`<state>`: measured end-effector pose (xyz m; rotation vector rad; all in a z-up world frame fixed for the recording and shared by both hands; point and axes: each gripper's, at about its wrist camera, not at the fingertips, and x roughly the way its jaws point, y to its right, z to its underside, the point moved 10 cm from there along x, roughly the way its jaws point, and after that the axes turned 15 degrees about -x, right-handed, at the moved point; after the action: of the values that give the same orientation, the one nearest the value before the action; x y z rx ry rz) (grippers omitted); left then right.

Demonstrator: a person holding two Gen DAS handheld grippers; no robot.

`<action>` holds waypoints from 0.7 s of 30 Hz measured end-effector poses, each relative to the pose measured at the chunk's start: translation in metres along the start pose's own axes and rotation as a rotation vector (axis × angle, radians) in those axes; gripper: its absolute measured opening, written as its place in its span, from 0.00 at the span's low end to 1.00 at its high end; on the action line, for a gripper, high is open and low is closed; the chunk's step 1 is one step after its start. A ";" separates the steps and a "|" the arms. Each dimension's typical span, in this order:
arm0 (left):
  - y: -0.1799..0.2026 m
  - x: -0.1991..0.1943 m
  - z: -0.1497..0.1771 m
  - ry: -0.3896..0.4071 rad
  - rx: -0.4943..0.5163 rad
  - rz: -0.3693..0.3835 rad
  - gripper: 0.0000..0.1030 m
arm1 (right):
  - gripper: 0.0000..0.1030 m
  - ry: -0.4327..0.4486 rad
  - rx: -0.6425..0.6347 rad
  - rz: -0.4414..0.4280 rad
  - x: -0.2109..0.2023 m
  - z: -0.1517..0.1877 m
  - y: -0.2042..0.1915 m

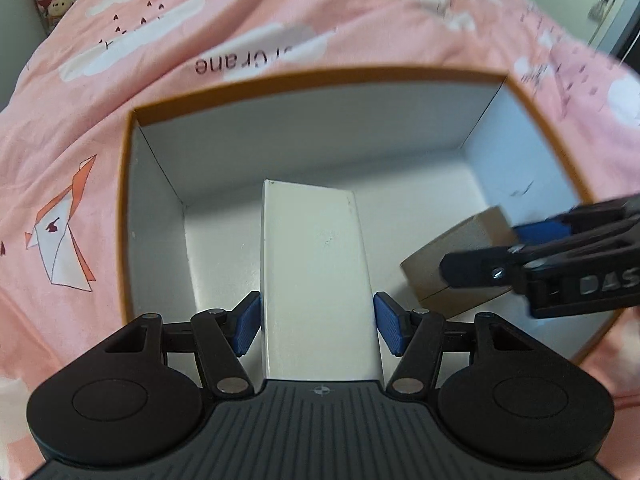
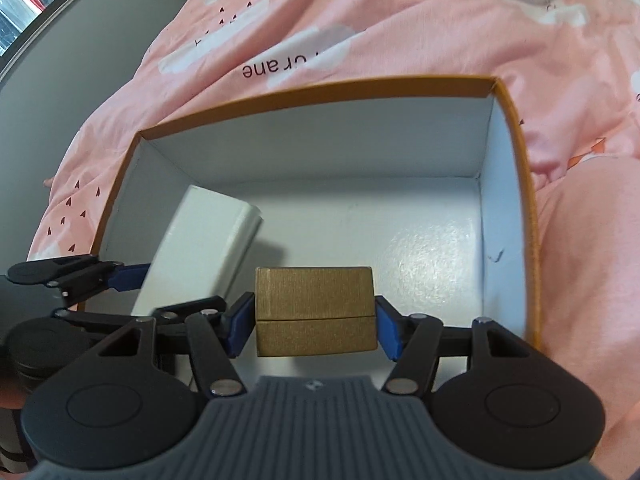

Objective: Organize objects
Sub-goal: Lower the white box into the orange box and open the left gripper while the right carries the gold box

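Bedding [image 1: 360,12], pink and creased, surrounds the orange-rimmed tray [image 1: 320,76] ahead of your fingers. Your left gripper [image 1: 316,322] clamps a smooth white box [image 1: 316,280] over the tray's floor; your right gripper [image 2: 314,322] grips a ribbed gold box [image 2: 316,308] just beside it, over the glossy white floor.

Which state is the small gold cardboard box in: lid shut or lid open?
Shut. The small gold cardboard box shows only a thin seam between lid and base, no gap, while the right gripper holds it over the orange-rimmed white storage box.
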<state>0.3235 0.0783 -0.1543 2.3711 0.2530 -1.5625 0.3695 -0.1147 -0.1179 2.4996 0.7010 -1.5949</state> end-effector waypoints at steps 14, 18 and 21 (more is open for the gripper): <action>0.000 0.018 0.015 -0.052 0.128 -0.129 0.72 | 0.62 -0.033 0.007 -0.007 0.011 0.007 0.004; 0.001 0.016 0.019 -0.060 0.136 -0.107 0.73 | 0.62 -0.034 -0.003 0.000 0.009 0.006 0.001; 0.002 -0.002 0.015 -0.008 0.110 -0.040 0.73 | 0.62 -0.035 -0.008 0.013 0.009 0.005 0.001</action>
<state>0.3097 0.0713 -0.1575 2.4566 0.2188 -1.6432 0.3693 -0.1142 -0.1281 2.4595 0.6845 -1.6237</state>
